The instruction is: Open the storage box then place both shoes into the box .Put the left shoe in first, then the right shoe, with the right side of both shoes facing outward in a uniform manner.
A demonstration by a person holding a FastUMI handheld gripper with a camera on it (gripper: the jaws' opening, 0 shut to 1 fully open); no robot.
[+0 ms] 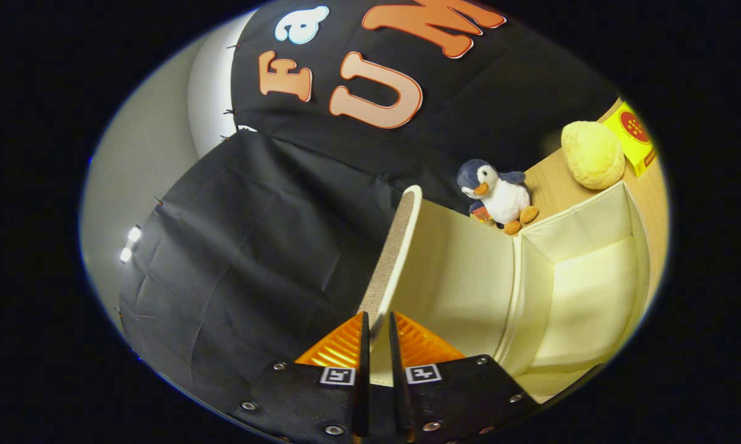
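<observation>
My gripper (376, 324) is shut on the edge of the storage box lid (395, 253), a flat panel with a woven grey outside and a cream inside. The lid stands raised and tilted, running away from the fingers. To its right the cream storage box (583, 290) lies open, its inner walls and floor showing with nothing in it. No shoe shows in this view.
A plush penguin (498, 196) sits on the wooden tabletop (549, 179) just behind the box. A yellow knobbly round object (592, 154) and a yellow carton (637, 139) lie farther back right. Black cloth walls close off the left and back.
</observation>
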